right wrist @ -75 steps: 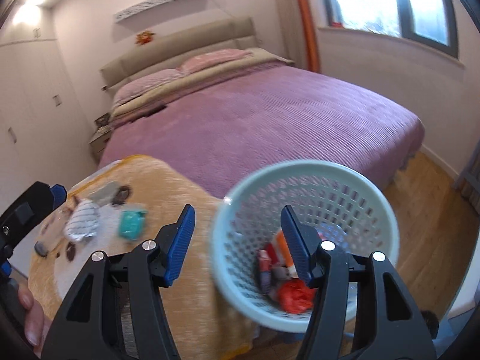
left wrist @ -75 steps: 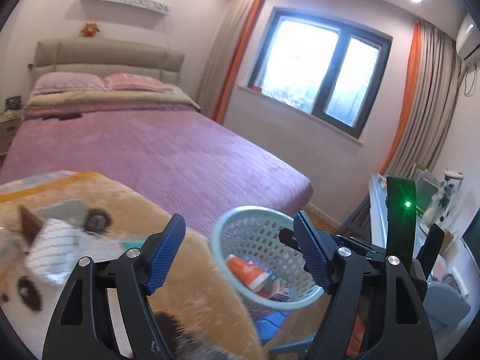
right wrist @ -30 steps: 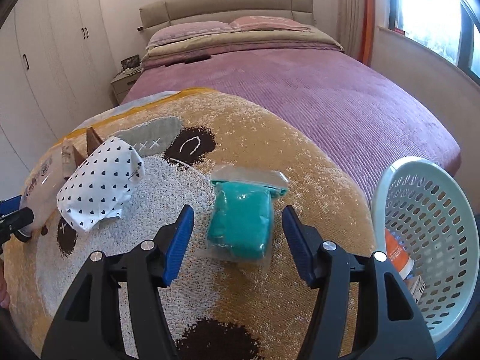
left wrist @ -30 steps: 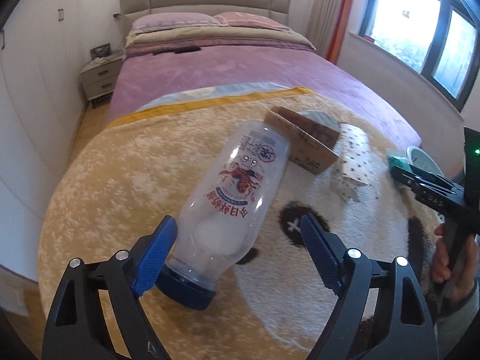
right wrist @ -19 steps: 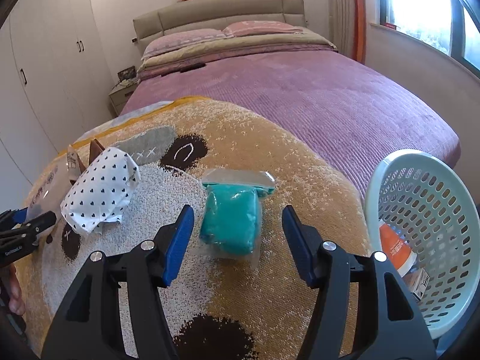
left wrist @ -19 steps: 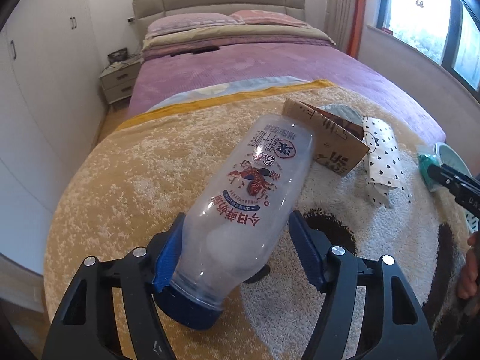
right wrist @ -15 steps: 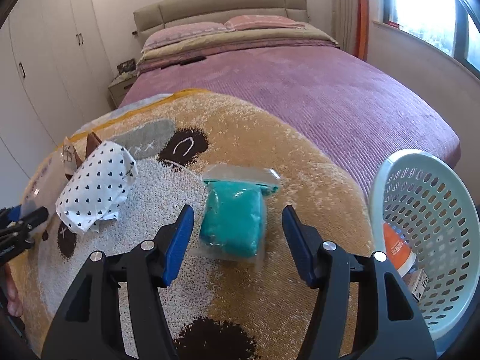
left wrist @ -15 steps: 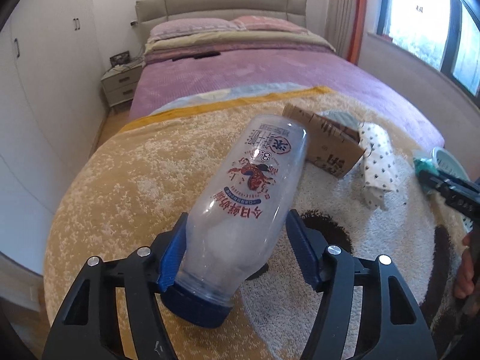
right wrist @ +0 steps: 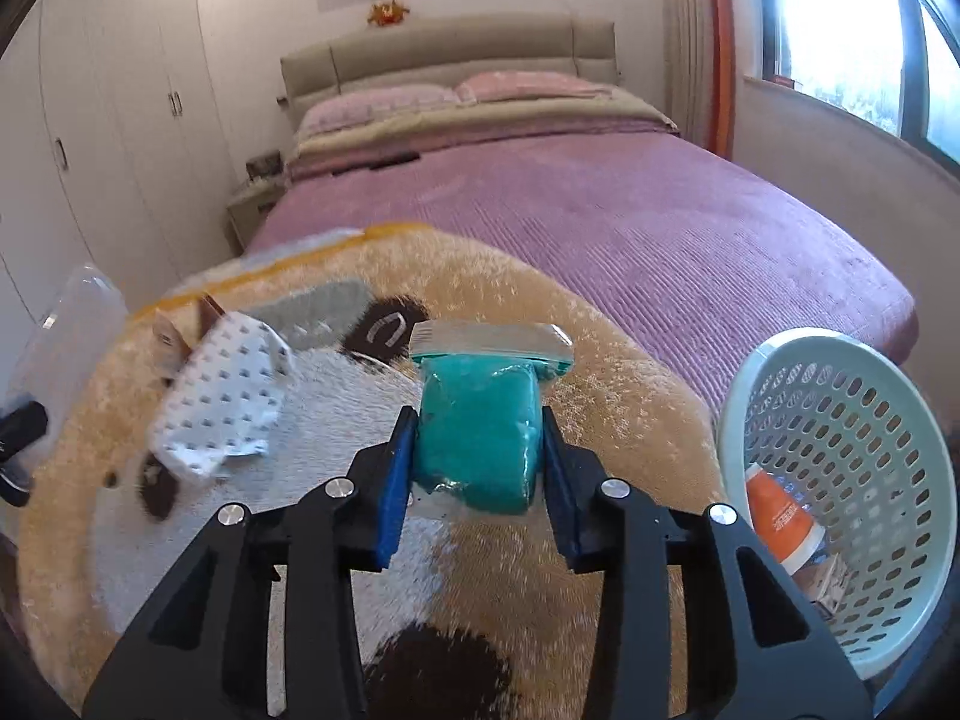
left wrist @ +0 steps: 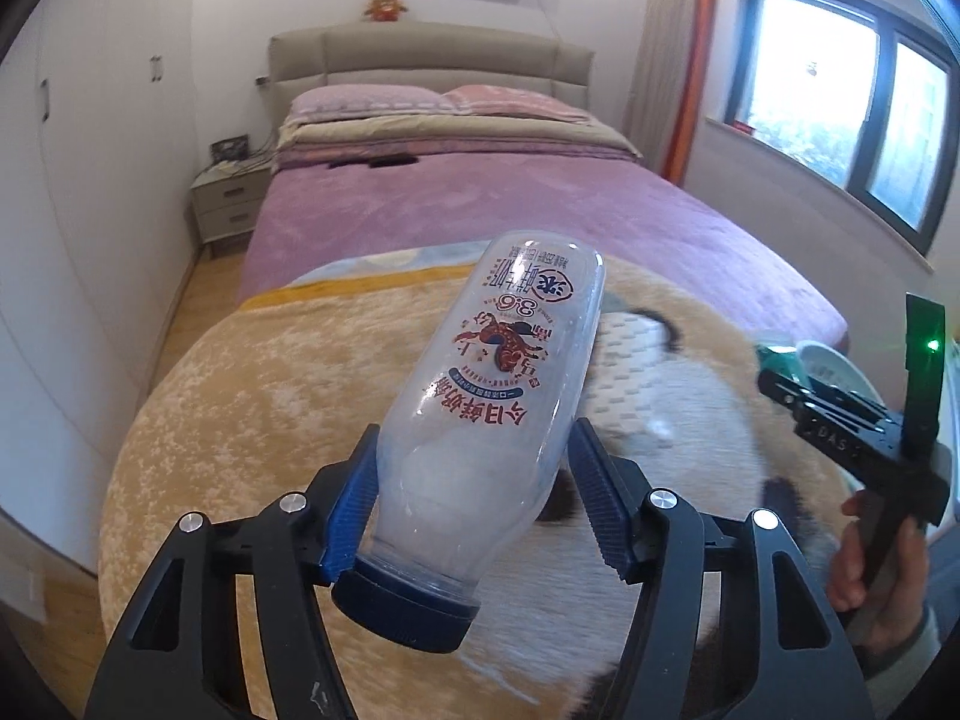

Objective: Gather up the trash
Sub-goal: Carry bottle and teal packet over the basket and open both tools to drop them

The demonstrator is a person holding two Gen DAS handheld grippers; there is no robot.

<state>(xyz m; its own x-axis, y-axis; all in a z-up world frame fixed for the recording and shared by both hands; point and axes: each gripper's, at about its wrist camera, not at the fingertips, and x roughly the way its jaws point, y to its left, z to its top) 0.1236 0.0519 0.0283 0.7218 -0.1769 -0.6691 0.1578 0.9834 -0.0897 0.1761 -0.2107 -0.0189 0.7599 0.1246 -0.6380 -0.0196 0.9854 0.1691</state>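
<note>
My left gripper [left wrist: 474,510] had just clamped its jaws on the clear bottle [left wrist: 486,414] and raised it off the blanket [left wrist: 252,396], while my right gripper's [right wrist: 477,474] jaws closed onto the teal packet [right wrist: 477,438], leaving 2 pieces bound for the basket [right wrist: 840,480].

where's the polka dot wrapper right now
In the right wrist view, the polka dot wrapper lies on the tan blanket, left of the teal packet clamped in the right hand-held gripper.

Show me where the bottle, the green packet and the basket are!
bottle [left wrist: 498,396]: left wrist view, on its printed label.
green packet [right wrist: 477,432]: right wrist view, on its teal middle.
basket [right wrist: 735,402]: right wrist view, on its pale rim.
</note>
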